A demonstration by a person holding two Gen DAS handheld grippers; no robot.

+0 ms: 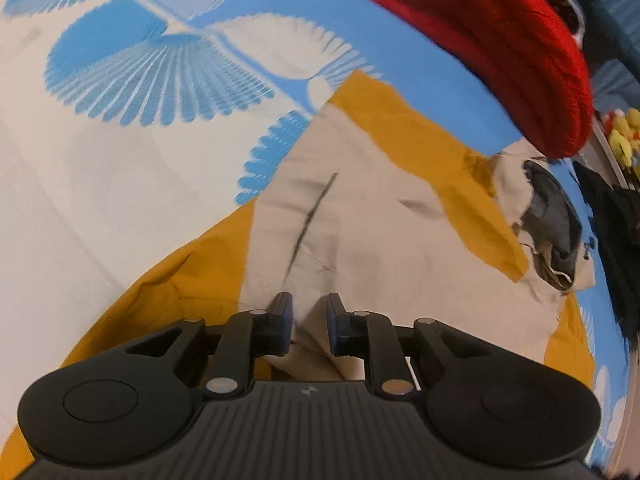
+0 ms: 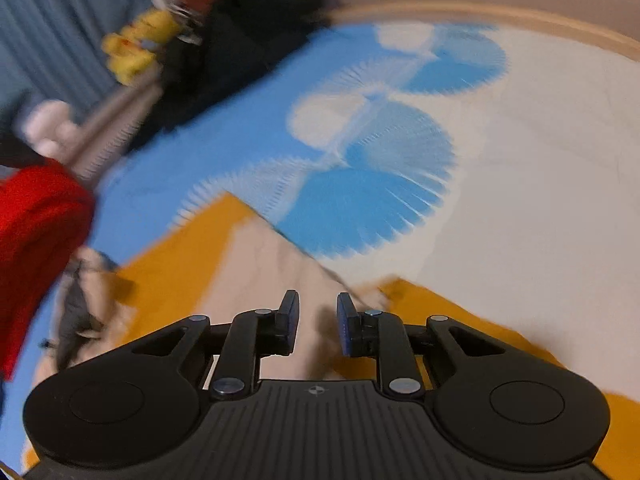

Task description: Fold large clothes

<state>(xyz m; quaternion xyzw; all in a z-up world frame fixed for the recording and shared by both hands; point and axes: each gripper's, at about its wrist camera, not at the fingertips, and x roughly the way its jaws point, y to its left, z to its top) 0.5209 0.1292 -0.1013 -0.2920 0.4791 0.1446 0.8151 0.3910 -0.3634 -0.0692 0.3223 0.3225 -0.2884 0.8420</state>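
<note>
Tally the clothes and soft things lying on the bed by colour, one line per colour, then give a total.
Mustard and beige: 1, the jacket, spread on the bedsheet
Red: 1, the knit garment, folded at the bed's edge
Black: 1, the dark clothing pile
Yellow: 1 cluster of plush toys; blurred, number uncertain
Total: 4
</note>
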